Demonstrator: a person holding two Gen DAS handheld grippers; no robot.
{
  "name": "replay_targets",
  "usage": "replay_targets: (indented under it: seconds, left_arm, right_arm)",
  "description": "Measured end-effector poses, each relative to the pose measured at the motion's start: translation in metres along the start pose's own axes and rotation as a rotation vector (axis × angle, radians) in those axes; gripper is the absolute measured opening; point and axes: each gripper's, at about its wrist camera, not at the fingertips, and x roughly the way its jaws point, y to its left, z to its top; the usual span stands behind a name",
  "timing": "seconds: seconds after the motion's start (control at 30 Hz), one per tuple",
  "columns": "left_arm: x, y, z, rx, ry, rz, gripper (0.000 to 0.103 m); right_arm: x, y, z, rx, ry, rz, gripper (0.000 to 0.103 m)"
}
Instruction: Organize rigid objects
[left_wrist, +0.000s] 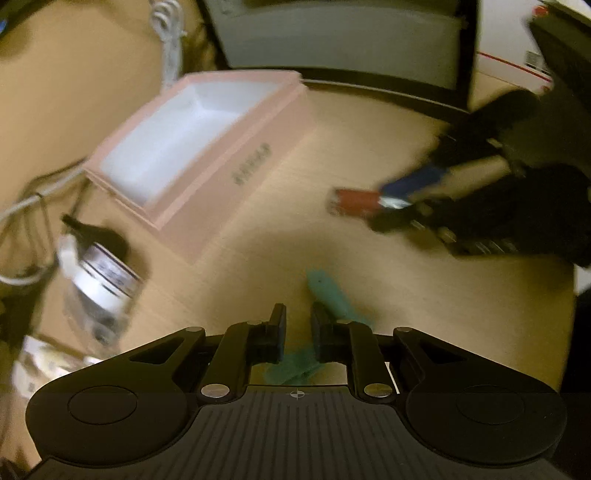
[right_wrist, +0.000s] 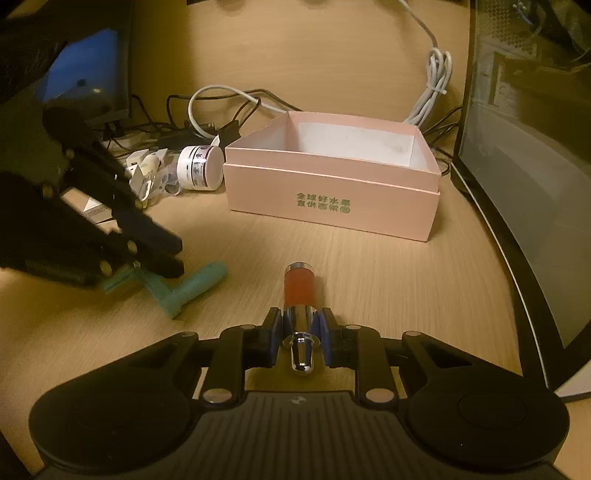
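Wooden desk (right_wrist: 369, 266), pink box (right_wrist: 332, 192) ahead of both tools.

Left wrist view: the left tool (left_wrist: 298, 325) hangs parted, gripping nothing, over the teal piece (left_wrist: 328, 291) lying under its tips; the box sits ahead-left, a white jar (left_wrist: 107, 273) further left. Right wrist view: the right tool (right_wrist: 301, 325) is clenched on the red-and-chrome tube (right_wrist: 300, 291), box straight ahead. To do it well, I'd lift the tube clear of the rim before releasing. Only this view shows the box's green print sharply and its bare white interior.
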Motion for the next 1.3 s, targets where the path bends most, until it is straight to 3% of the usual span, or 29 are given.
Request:
replay_targets:
  seconds: [0.1, 0.17, 0.23, 0.3, 0.4, 0.53, 0.6, 0.7, 0.77, 0.9, 1.03, 1.13, 1.2, 1.3]
  left_arm:
    - [-0.009, 0.007, -0.007, -0.056, -0.023, -0.044, 0.021]
    - [-0.023, 0.023, -0.011, -0.161, -0.092, -0.058, 0.019]
    - [-0.036, 0.038, -0.017, -0.227, -0.146, -0.125, 0.019]
    - [-0.042, 0.038, -0.021, -0.183, -0.128, -0.184, 0.019]
    - [-0.039, 0.017, -0.024, -0.033, -0.063, -0.170, 0.019]
    - [-0.038, -0.003, -0.028, 0.076, -0.068, -0.156, 0.021]
    - [-0.036, -0.004, -0.026, 0.075, -0.065, -0.135, 0.024]
    - [-0.032, 0.005, -0.023, 0.026, -0.063, -0.018, 0.022]
    - [-0.030, 0.016, -0.025, -0.041, -0.057, 0.051, 0.022]
    - [-0.044, 0.051, -0.033, -0.279, -0.119, 0.070, 0.022]
    - [-0.069, 0.080, -0.057, -0.699, -0.169, 0.134, 0.022]
    - [-0.076, 0.067, -0.074, -0.898, -0.143, 0.016, 0.022]
    - [-0.070, 0.052, -0.076, -0.955, -0.115, -0.085, 0.022]
    - [-0.051, 0.042, -0.075, -0.990, -0.075, -0.094, 0.022]
  right_arm:
    - [0.004, -0.003, 0.005, 0.003, 0.011, 0.009, 0.023]
    - [0.006, -0.003, 0.006, -0.004, 0.008, 0.009, 0.026]
    - [0.006, -0.002, 0.004, -0.013, 0.000, 0.020, 0.031]
    - [0.006, 0.000, 0.002, -0.027, -0.015, 0.024, 0.036]
    - [0.005, 0.001, 0.001, -0.032, -0.024, 0.025, 0.038]
    - [0.006, 0.002, 0.002, -0.040, -0.022, 0.043, 0.046]
    - [0.006, 0.002, 0.002, -0.043, -0.022, 0.046, 0.047]
    - [0.006, 0.002, 0.002, -0.042, -0.023, 0.048, 0.047]
    - [0.006, 0.003, 0.002, -0.041, -0.024, 0.049, 0.048]
    - [0.006, 0.003, 0.002, -0.041, -0.025, 0.050, 0.048]
    - [0.006, 0.002, 0.001, -0.041, -0.025, 0.049, 0.048]
    - [0.005, 0.002, 0.001, -0.038, -0.027, 0.047, 0.048]
    - [0.005, 0.003, 0.001, -0.039, -0.026, 0.043, 0.049]
    - [0.006, 0.005, 0.001, -0.042, -0.025, 0.038, 0.051]
